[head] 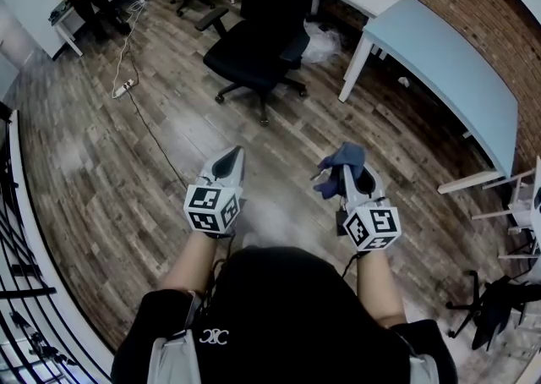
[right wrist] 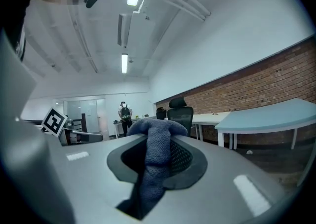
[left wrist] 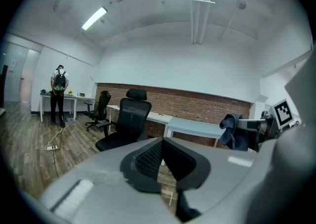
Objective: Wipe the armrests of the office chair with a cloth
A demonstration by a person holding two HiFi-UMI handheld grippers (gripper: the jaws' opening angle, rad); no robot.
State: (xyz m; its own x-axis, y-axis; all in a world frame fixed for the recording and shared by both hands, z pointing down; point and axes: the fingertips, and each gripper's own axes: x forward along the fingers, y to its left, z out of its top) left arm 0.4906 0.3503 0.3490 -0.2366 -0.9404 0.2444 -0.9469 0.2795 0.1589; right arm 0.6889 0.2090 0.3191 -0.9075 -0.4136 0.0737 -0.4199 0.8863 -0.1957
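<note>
Your dark hair (head: 270,277) filled the bottom of the head view, and just beyond it your two arms reached forward, each with a marker cube (head: 210,207) on its gripper. You held the left gripper (head: 230,158) with its jaws closed to a point and nothing between them; its own view showed the tips (left wrist: 163,141) meeting over bare wood floor (head: 127,162). You held the right gripper (head: 348,172) clamped on the blue cloth (head: 341,159), which bunched above the jaws and hung down between them in the right gripper view (right wrist: 157,159). Both grippers hovered in the air over the floor, side by side and apart from each other.

Ahead of you stood the black office chair (head: 258,44), well apart from both grippers, with its back toward the far wall and one armrest (head: 211,18) sticking out on the left of the seat. Neither the cloth nor a gripper touched it. A pale blue table (head: 439,61) ran along the brick wall to your right, and a power strip (head: 125,86) lay on the floor to the left. Far off, a person (left wrist: 59,90) stood by another table
</note>
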